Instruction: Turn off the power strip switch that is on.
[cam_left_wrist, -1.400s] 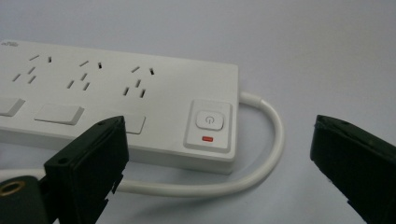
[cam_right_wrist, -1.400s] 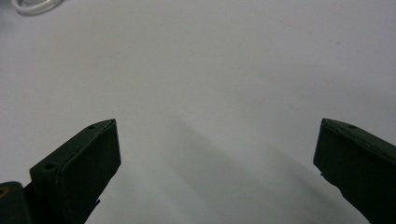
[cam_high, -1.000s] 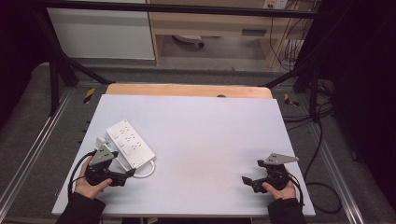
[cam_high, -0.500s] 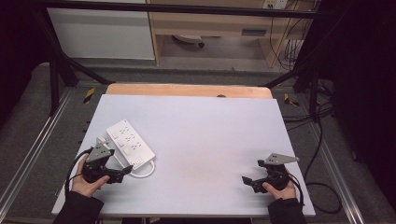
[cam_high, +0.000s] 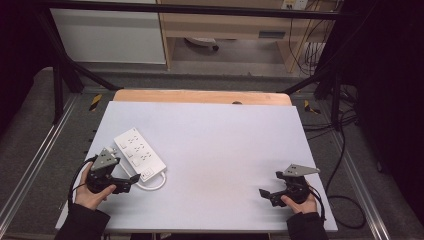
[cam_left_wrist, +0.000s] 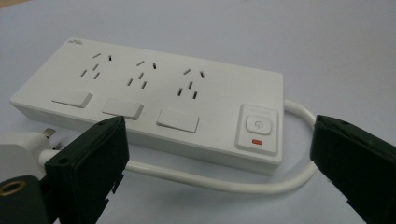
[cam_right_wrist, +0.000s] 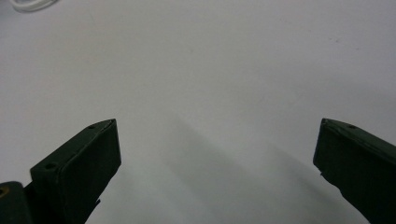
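The left gripper (cam_high: 134, 178) is hovering at the near left of the white rectangular table top (cam_high: 225, 150), its black jaws standing spread wide and holding nothing. In the left gripper view the left gripper (cam_left_wrist: 217, 144) is facing the long side of the white plastic power strip (cam_left_wrist: 154, 105), with the strip's round white cable (cam_left_wrist: 224, 183) looping along the table between the jaws. A white plug (cam_left_wrist: 21, 149) is lying just beside the left jaw, its metal prongs pointing toward the strip. The strip is showing three sets of sockets, three flat rocker switches and a square power button with a small red mark under it.

The right gripper (cam_high: 263, 192) is sitting at the near right, well apart from the strip, its jaws likewise parted and gripping nothing; in the right gripper view the right gripper (cam_right_wrist: 217, 149) is looking over bare table.

Farther on, the white plastic power strip (cam_high: 139, 153) is lying flat and diagonal on the left part of the table, just beyond the left gripper. Beyond the white surface a strip of light wooden board (cam_high: 200, 96) is running along the far edge.
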